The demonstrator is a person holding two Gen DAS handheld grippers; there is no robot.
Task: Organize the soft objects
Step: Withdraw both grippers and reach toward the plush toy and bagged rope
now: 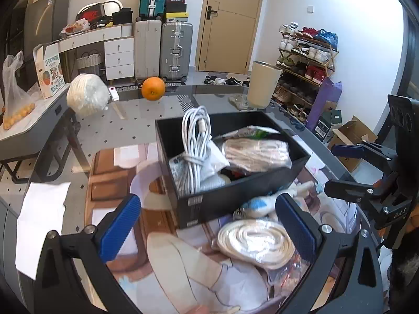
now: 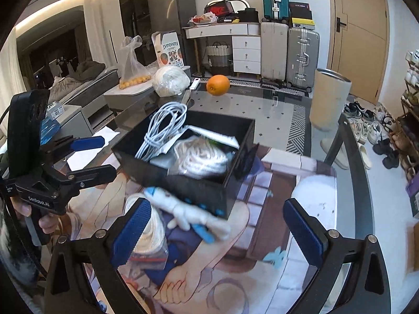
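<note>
Two hand-held grippers hover wide open over a glass desk, neither holding anything. The left gripper and the right gripper both face a black box sitting on a printed mat.

Much inside the box is blurred: one bundle of white cable sticks up above the rim, one bagged coil of cream rope lies beside it, and packets beneath them are too smeared to name.

Outside the box, close against its near wall, lie a second bagged rope coil and one white-and-blue plush toy. The left view shows the coil whole but only part of the toy; the right view shows the toy whole, with the coil half hidden behind a blue finger pad.

Farther back on the desk stand one orange, one wrapped white bundle and one cream cylinder.
</note>
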